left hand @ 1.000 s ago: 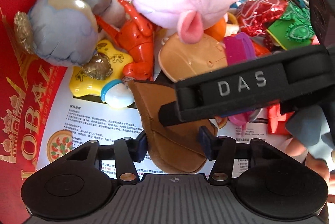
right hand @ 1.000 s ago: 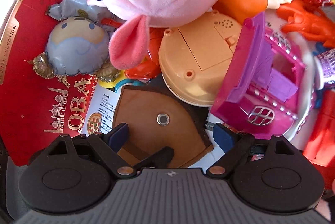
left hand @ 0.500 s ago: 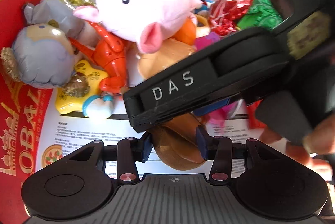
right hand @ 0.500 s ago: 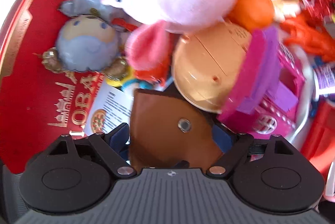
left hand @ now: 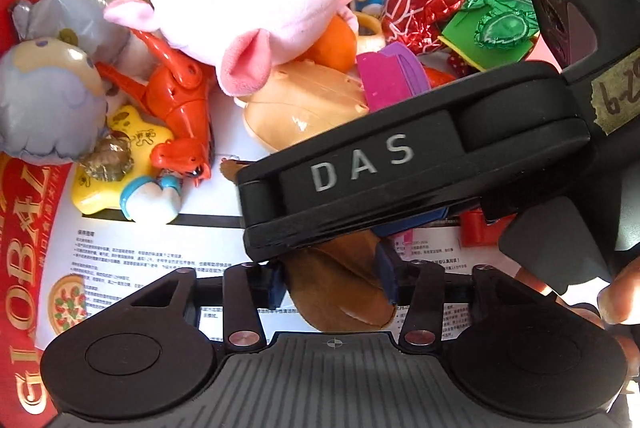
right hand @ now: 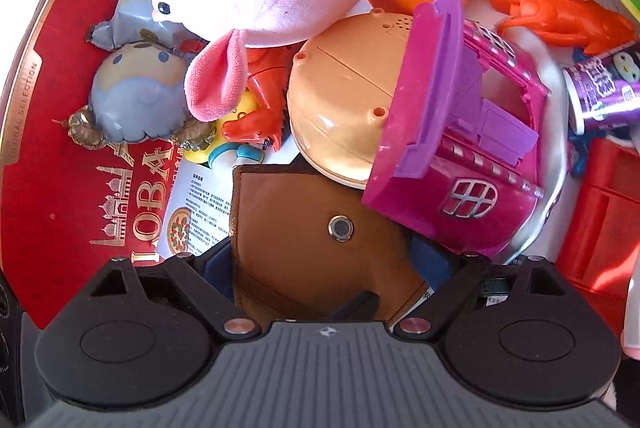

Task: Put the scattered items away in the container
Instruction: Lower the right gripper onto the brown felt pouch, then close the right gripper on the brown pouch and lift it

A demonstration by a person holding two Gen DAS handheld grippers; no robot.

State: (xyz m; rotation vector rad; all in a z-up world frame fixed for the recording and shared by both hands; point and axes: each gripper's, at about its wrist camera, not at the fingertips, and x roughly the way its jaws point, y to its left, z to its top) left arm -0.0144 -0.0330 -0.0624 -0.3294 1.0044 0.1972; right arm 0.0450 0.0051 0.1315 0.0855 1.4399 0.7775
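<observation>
1. Red cardboard printed with gold lettering forms the container, its floor lined with a white printed leaflet; a cluttered room shows beyond the rim, too blurred to read.
2. Nearest the left camera, the left gripper has its blue pads on either side of a brown leather pouch and appears to pinch its end.
3. The right gripper brackets the same pouch from the other side; its jaws are opening, spread wide, with the pouch's snap-button face between them and the pads seemingly clear of it.
4. The pouch lies low inside the container, just beside a tan plastic toy and a magenta toy house.
5. Further in sit a yellow star toy, an orange lobster, a grey foil balloon and a pink plush pig.
6. Judging by the heap, most items are already in; the pouch looks to be in the course of being set down, and any strays outside cannot be seen.
</observation>
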